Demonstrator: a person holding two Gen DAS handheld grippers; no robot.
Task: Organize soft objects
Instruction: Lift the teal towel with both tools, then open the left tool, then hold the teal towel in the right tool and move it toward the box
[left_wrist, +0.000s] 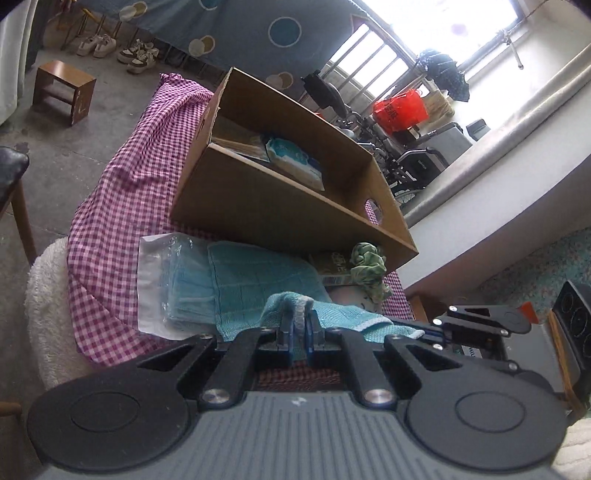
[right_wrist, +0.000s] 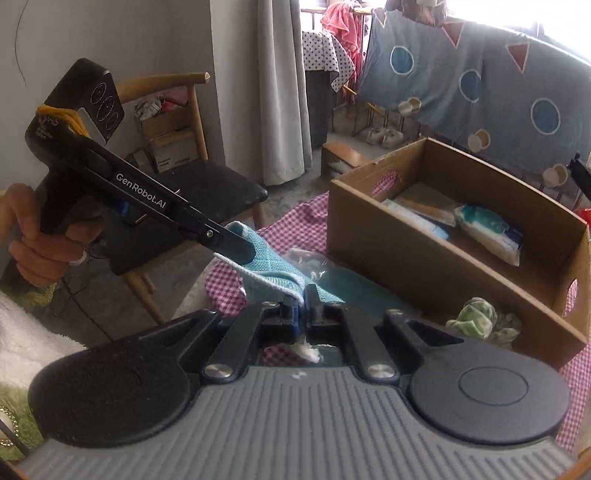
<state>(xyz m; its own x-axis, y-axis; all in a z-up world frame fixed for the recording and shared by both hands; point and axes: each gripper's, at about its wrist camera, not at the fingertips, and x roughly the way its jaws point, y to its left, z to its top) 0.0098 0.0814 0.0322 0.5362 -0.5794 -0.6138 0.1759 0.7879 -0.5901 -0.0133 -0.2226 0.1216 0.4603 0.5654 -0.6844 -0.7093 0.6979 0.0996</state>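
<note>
The teal cloth (right_wrist: 271, 267) hangs lifted just above the checked table (left_wrist: 107, 206), near the cardboard box (right_wrist: 436, 273). Both tools pinch its white-trimmed edge, left tool (left_wrist: 300, 325) and right tool (right_wrist: 301, 308) nearly closed on it. Judged best: keep the 2 grips level and taut, then carry it over the box wall together.

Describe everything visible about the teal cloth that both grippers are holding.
The teal cloth is a woven, waffle-textured towel with a white stitched edge. It is limp and bunched, lifted slightly above the checked tablecloth. The left gripper and the right gripper are each shut on a different part of its edge, so it hangs between them. It sits in front of the cardboard box, above a similar flat teal cloth.
</note>
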